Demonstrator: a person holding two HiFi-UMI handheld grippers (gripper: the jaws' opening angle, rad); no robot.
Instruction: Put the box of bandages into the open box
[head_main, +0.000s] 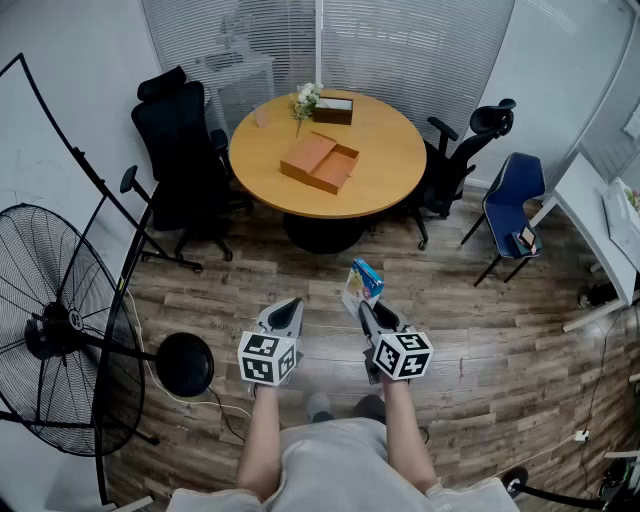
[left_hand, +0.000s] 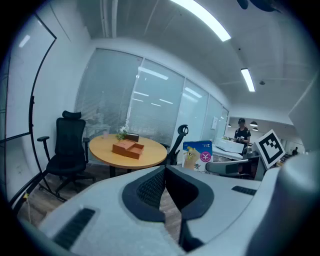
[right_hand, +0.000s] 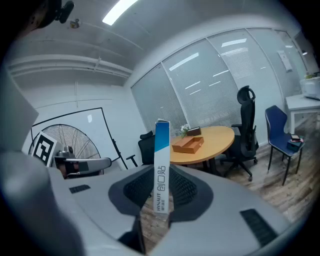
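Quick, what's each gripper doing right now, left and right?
Left gripper: closed, nothing between its jaws.
Right gripper: closed on the box of bandages.

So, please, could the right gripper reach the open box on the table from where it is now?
Probably not yet. The right gripper, holding the box of bandages, is well short of the round table bearing the open box; only floor lies between, so stepping forward should do.
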